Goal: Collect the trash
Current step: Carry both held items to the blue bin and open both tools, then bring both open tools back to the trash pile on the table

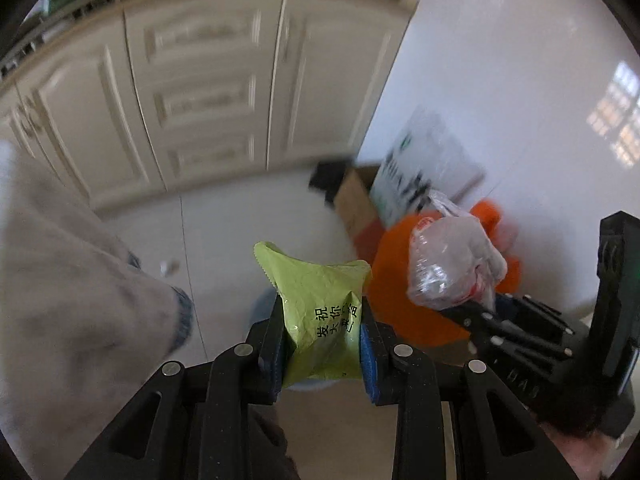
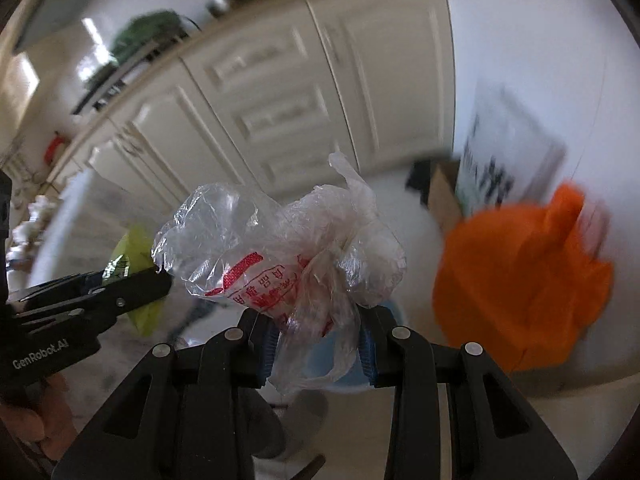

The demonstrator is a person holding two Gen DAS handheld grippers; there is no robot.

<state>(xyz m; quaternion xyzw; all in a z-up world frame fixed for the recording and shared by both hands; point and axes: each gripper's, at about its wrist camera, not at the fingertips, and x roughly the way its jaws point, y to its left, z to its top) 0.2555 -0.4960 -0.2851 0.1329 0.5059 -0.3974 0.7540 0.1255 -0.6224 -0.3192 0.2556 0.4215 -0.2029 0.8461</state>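
Note:
My left gripper (image 1: pixel 322 336) is shut on a green snack wrapper (image 1: pixel 320 312) with black Chinese print, held above the floor. My right gripper (image 2: pixel 318 344) is shut on a crumpled clear plastic bag (image 2: pixel 280 248) with red print. In the left wrist view the right gripper (image 1: pixel 472 312) and its clear bag (image 1: pixel 452 264) are to the right. In the right wrist view the left gripper (image 2: pixel 120 292) and the green wrapper (image 2: pixel 132 248) are to the left. A light blue bin (image 2: pixel 344 376) shows partly below the bag.
Cream kitchen cabinets (image 1: pixel 208 88) stand ahead. An orange bag (image 2: pixel 520 280) sits on the floor by a white wall, with a cardboard box (image 1: pixel 356 204) and a printed plastic sheet (image 1: pixel 424 164) behind it. A person's beige-clad leg (image 1: pixel 72 320) is at the left.

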